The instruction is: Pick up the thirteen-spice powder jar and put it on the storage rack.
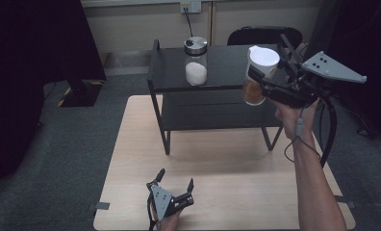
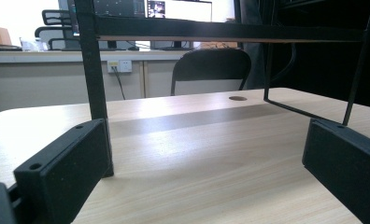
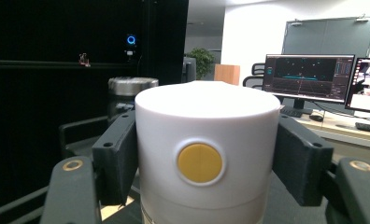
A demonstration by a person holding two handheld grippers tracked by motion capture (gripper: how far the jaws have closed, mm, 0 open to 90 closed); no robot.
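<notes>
Jaws of the right gripper [image 1: 264,81] stand closed on a jar with a white lid [image 1: 259,73], one black pad pressed to each side of the lid. In the right gripper view the lid [image 3: 206,140] sits square between the two pads, with a round yellow button facing the camera. Below the lid, the jar's clear body holds a brownish filling, seen in the high view. The jar hangs clear of any surface, level with the right end of the top shelf of a black rack [image 1: 217,67] and just in front of it. Beyond the jaws on that shelf, well apart from the held jar, stands a second jar [image 1: 196,60] with a metal lid and white contents; its lid [image 3: 132,86] shows behind the left pad in the right gripper view.

Jaws of the left gripper [image 1: 175,182] stand wide apart with nothing between them. In the left gripper view the two pads [image 2: 68,168] frame bare tabletop, and a leg of the rack rises just beyond the left pad. This gripper sits low over the near edge of the wooden table [image 1: 217,192], far from the held jar. A dark chair [image 1: 263,34] stands behind the rack.
</notes>
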